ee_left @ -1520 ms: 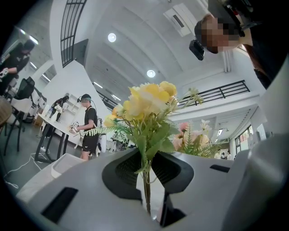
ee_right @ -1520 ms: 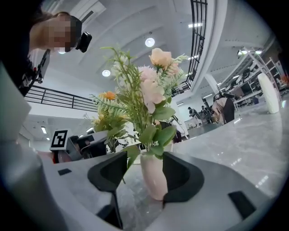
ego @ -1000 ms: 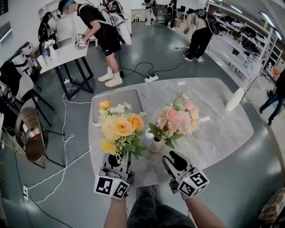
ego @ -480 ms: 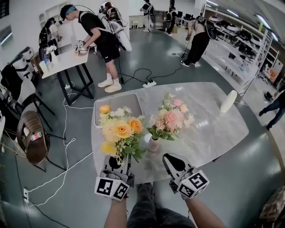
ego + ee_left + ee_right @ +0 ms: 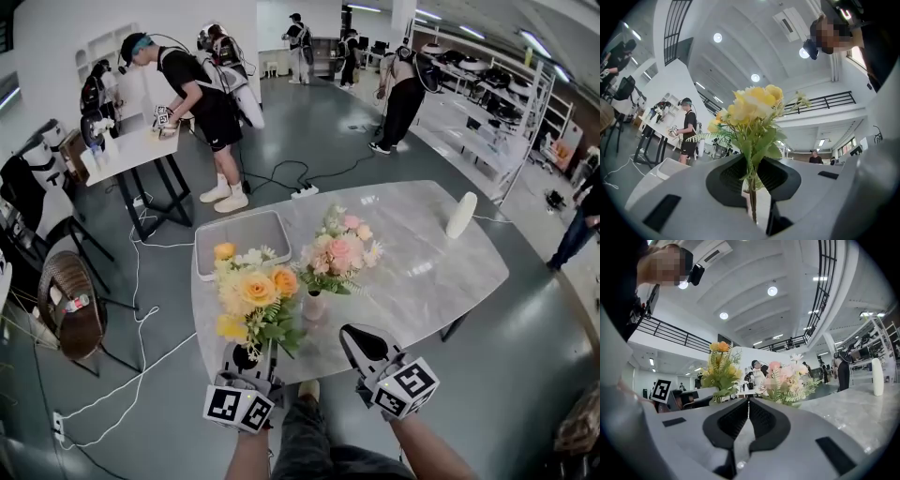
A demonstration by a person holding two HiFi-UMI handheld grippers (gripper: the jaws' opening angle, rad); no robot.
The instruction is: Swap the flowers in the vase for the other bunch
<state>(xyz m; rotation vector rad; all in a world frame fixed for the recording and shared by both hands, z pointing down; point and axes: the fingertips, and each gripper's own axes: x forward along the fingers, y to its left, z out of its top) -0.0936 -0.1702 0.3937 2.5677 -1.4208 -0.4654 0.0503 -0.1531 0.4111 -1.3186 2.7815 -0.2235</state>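
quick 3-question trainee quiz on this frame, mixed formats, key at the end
1. True or false: the left gripper is shut on the stems of the yellow and orange bouquet.
2. Fill in: the right gripper has its jaws ___, with nothing between them.
3. Where is the pink bouquet?
A. In the vase on the marble table
B. Lying on the grey tray
C. Held in the right gripper

Key: 1 true; 2 shut; 3 A.
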